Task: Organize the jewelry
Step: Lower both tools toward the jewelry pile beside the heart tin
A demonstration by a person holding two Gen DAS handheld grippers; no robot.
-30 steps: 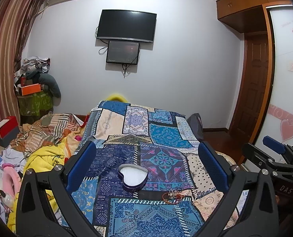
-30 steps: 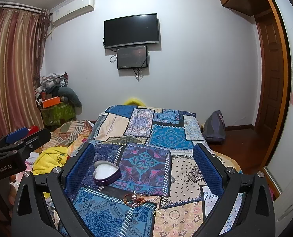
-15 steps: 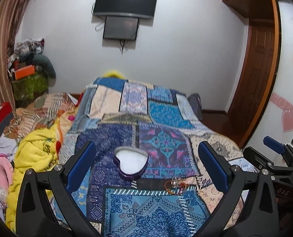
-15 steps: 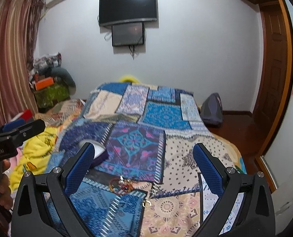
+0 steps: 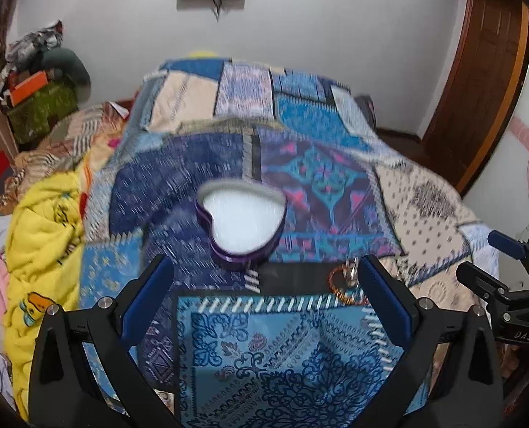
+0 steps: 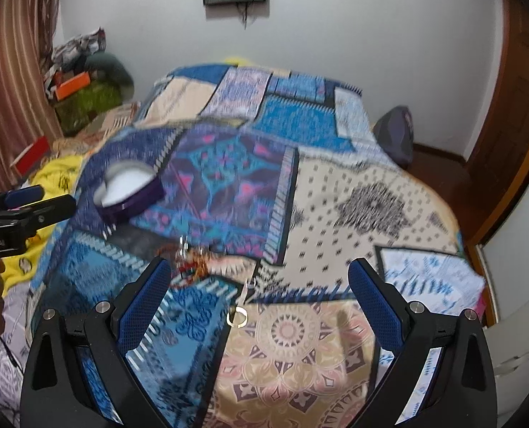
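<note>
Below, both tools gaped wide and held nothing: the left tool [image 5: 266, 278] hung over the patchwork bedspread [image 5: 300, 135] near the purple heart-shaped box [image 5: 241, 221], while the right tool [image 6: 259, 281] hovered near the tangled bracelets [image 6: 191, 262] and a small ring [image 6: 236, 317].

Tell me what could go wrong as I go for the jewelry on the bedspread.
The jewelry pile looks tangled, so the open right tongs may drag several pieces at once. The small ring lies apart on the busy patterned bedspread and could be missed or pressed into the soft fabric. The heart-shaped box sits on yielding bedding, so pushing nearby might tip it.
</note>
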